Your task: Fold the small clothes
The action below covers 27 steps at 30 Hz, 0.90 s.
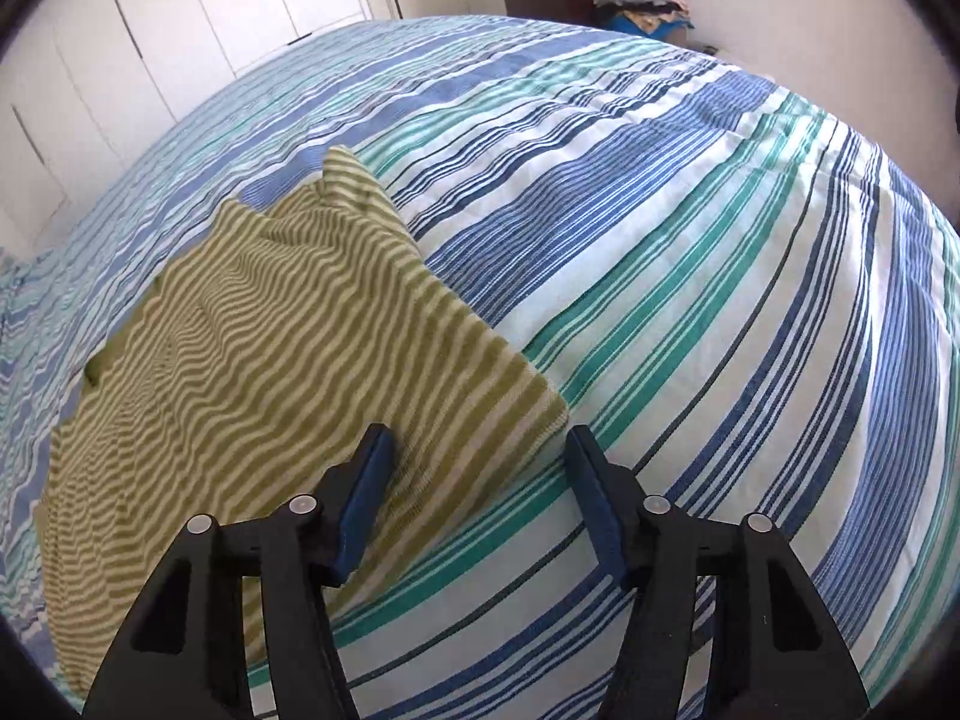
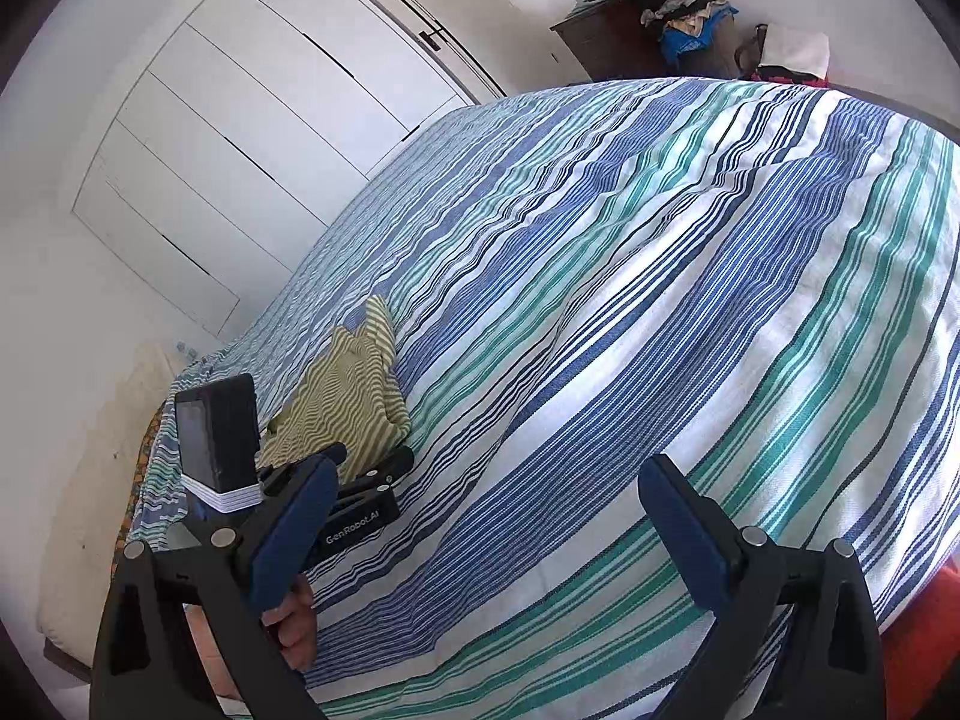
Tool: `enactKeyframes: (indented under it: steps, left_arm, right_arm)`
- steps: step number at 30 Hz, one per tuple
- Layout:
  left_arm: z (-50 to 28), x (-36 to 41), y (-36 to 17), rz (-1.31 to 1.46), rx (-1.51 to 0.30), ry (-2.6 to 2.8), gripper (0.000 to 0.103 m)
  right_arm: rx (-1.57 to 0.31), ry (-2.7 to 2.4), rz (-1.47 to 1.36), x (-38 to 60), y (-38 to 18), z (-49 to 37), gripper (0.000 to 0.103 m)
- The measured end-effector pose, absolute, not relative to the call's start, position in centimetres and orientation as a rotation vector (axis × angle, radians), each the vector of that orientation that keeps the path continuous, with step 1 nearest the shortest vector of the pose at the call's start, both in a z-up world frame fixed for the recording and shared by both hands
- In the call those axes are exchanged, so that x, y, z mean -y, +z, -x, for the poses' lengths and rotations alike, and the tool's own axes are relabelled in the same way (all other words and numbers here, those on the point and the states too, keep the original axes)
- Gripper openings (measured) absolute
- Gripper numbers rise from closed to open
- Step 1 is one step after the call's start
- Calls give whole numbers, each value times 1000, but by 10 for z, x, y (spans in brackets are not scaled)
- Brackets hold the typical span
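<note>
A small garment with olive and cream stripes [image 1: 252, 360] lies rumpled on the striped bed cover [image 1: 690, 300], at the left of the left wrist view. My left gripper [image 1: 477, 450] hovers over the garment's near right corner with its jaws apart. Its left finger [image 1: 372, 468] stands over the cloth, and the pads press on nothing. In the right wrist view the garment [image 2: 354, 396] lies far left, with the left gripper [image 2: 384, 468] at its near edge and a hand [image 2: 294, 618] holding that tool. My right gripper [image 2: 489, 474] is open above bare cover.
White wardrobe doors [image 2: 240, 138] run along the far side of the bed. A dark dresser [image 2: 606, 42] with a pile of clothes [image 2: 684, 0] stands beyond the bed's far corner. An orange surface [image 2: 924, 648] shows at the lower right.
</note>
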<state>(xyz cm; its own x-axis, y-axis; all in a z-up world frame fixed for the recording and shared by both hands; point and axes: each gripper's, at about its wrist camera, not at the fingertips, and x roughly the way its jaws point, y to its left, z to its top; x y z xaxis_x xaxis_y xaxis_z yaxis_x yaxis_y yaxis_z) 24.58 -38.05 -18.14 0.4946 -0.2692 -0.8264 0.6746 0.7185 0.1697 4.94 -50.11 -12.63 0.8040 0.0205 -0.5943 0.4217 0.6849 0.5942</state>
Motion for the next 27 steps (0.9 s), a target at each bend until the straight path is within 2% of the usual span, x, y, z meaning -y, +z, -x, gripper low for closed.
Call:
enactKeyframes:
  steps: [4,8,9,10,11,13,17,18,19,20,22,27]
  left_arm:
    - [-240,387,-187,-513,-838,-609,22]
    - [-245,384,-189,-479,-838,-610,19]
    - [-246,384,-188,-470,-840,-611,19]
    - [-246,383,-188,-464,-840,-612,18]
    - [-246,383,-189,-459,-840,-613,18]
    - [-246,382,-188,-450,-842,-617,17]
    - [-250,373,-186,-406,-861,-631,14]
    - [-251,370,-184,-387,-867,-636,11]
    - [-253,365,-182,-362,-874,-642,9]
    - [-255,360,-178,-329,-880,-651,8]
    - [-257,346,-166,-248,-879,-666,7]
    - [-252,278,-112,-17,-823,-669,7]
  right_arm:
    - [-631,-127,-673,524,-94,-94,100]
    - [-792,148,-559,542,-83,-205,98]
    - [-859,228,-548,541,-90,-235,95]
    - [-917,274,-526,539,-99,-266,84]
    - [-967,310,-518,533,-109,-292,79]
    - [-1080,363,-547,523,-136,-342,74]
    - [-1172,367,-565,494,-175,-399,71]
    - [-1179,400,-576,486,-180,-405,67]
    - [-1194,424,-560,476,-183,-411,41]
    - [-1204,387,-493,469,-183,-414,6]
    - [-1210,332,-415,456,-176,-416,7]
    - [-1101,367,-467,441,-126,-407,7]
